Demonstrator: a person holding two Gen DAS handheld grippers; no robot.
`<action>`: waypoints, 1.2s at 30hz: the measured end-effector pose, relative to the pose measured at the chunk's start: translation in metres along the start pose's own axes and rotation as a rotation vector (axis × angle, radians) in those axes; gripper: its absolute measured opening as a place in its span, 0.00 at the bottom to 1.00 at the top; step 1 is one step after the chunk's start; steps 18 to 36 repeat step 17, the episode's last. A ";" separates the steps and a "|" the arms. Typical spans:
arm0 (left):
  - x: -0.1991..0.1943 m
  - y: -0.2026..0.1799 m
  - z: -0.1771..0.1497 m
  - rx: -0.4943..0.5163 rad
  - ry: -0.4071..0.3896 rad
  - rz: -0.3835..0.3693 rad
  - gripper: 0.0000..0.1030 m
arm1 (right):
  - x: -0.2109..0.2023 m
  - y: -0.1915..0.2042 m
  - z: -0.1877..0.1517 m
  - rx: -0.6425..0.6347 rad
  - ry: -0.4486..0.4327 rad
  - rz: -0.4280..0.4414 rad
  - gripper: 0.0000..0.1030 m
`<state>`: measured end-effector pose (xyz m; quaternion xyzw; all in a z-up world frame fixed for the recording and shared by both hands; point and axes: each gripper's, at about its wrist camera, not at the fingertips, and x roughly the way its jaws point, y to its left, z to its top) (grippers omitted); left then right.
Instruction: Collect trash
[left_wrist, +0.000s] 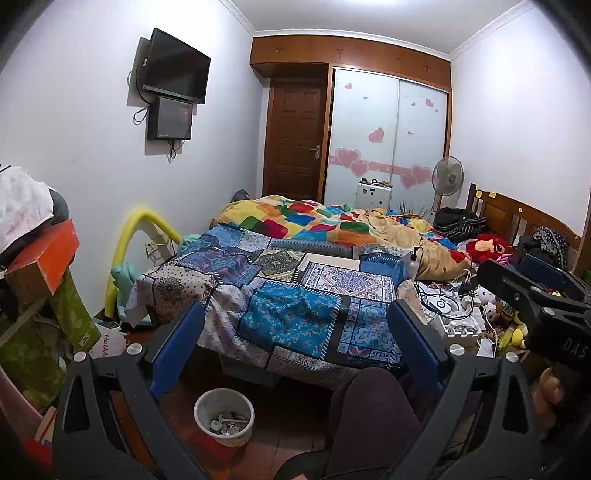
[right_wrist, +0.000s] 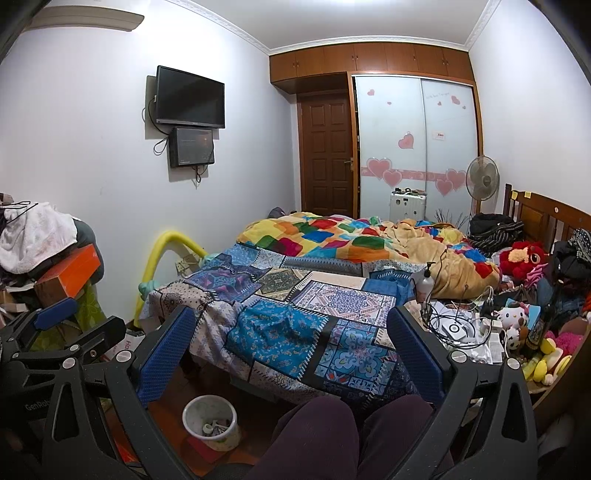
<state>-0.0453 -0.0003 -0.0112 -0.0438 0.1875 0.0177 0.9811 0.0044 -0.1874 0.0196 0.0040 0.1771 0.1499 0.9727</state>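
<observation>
Both tools, left tool (left_wrist: 295, 347) and right tool (right_wrist: 291, 350), hang side by side with jaws spread and empty, aimed over the bed (left_wrist: 295, 295), presumably surveying. The waste bin (left_wrist: 224, 415), holding scraps, stands on the near floor between bed and knees, within easy reach.

"DAS" — right gripper (left_wrist: 517, 280); "GenRob" — left gripper (right_wrist: 79, 325).

Gripper (left_wrist: 295, 328) frames: matt black plastic, blue ribbed pads (right_wrist: 166, 354), shiny metal bolts. Waste bin (left_wrist: 224, 416): smooth white plastic. Bedspread (left_wrist: 295, 288): printed patchwork cloth, matt. Door (left_wrist: 295, 144) and wardrobe top: glossy varnished wood. Wardrobe panels (left_wrist: 388, 129): frosted, smooth. Floor: reddish polished wood.
</observation>
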 end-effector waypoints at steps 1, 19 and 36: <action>0.000 0.000 0.000 -0.001 -0.002 0.000 0.97 | 0.000 0.000 0.000 0.000 0.000 0.000 1.00; 0.000 -0.001 0.003 -0.002 0.000 -0.026 0.97 | 0.002 0.002 -0.001 -0.001 0.007 0.006 1.00; 0.000 -0.001 0.003 -0.002 0.000 -0.026 0.97 | 0.002 0.002 -0.001 -0.001 0.007 0.006 1.00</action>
